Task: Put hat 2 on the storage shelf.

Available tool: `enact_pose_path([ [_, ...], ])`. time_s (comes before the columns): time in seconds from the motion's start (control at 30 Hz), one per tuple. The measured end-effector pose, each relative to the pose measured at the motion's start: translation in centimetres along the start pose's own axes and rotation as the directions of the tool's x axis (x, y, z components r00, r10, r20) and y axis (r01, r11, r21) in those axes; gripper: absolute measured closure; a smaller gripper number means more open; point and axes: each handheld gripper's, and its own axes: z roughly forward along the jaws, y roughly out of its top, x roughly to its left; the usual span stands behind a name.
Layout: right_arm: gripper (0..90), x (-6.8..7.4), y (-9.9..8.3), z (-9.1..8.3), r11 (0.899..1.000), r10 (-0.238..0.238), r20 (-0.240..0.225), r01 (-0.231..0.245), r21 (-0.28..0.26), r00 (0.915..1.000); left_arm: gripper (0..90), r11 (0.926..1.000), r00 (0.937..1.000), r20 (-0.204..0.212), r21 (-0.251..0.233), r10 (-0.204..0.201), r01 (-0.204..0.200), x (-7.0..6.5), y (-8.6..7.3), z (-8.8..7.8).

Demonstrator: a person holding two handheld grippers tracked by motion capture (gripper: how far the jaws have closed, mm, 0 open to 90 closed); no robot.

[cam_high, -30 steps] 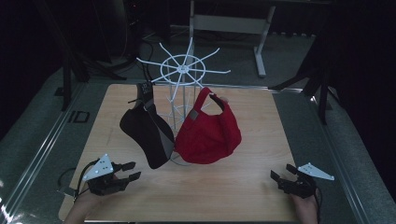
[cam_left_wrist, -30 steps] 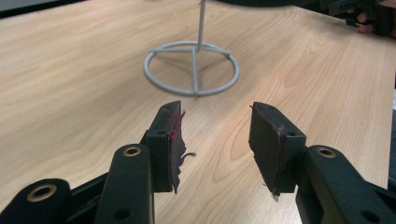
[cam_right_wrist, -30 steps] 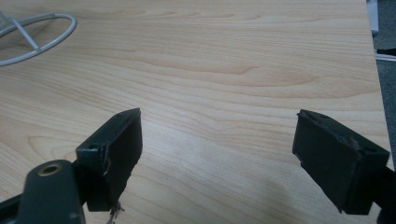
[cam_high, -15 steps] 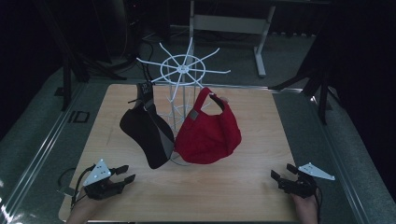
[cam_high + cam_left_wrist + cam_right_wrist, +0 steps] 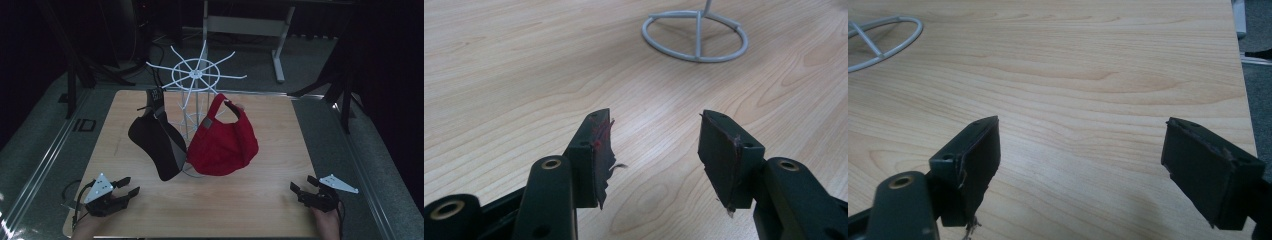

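Left gripper (image 5: 129, 185) is opening its jaws on nothing above the table (image 5: 260, 210); right gripper (image 5: 301, 186) is sitting spread, empty, well apart from the caps.

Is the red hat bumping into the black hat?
Touching. In the high view the red hat and the black hat press together at the white rack.

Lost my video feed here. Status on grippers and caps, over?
Left gripper just opening, empty. Right gripper open, empty. Red cap and black cap hang on rack. Nothing between.
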Motion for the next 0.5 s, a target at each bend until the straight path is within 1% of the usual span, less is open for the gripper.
enact_pose_path([
  [0.13,15.8,-0.02,0.01,0.07,1.000,0.003,0.003,-0.003,0.005,1.0000,47.7,1.0000,1.0000,-0.003,0.002,0.003,-0.003,-0.08,-0.04,0.10],
  [0.2,15.8,-0.06,0.02,0.08,1.000,0.005,0.001,-0.005,0.005,1.0000,47.7,1.0000,1.0000,0.008,0.003,-0.004,0.004,-0.09,-0.10,0.11],
  [0.27,15.8,-0.10,0.02,0.08,1.000,0.006,0.001,-0.006,0.003,1.0000,47.7,1.0000,0.9999,0.008,0.002,-0.009,0.009,-0.10,-0.13,0.12],
  [0.5,15.8,-0.10,0.02,0.09,1.000,0.006,0.002,-0.006,0.004,1.0000,47.7,1.0000,0.9999,0.015,0.006,-0.004,0.004,-0.15,-0.19,0.18],
])
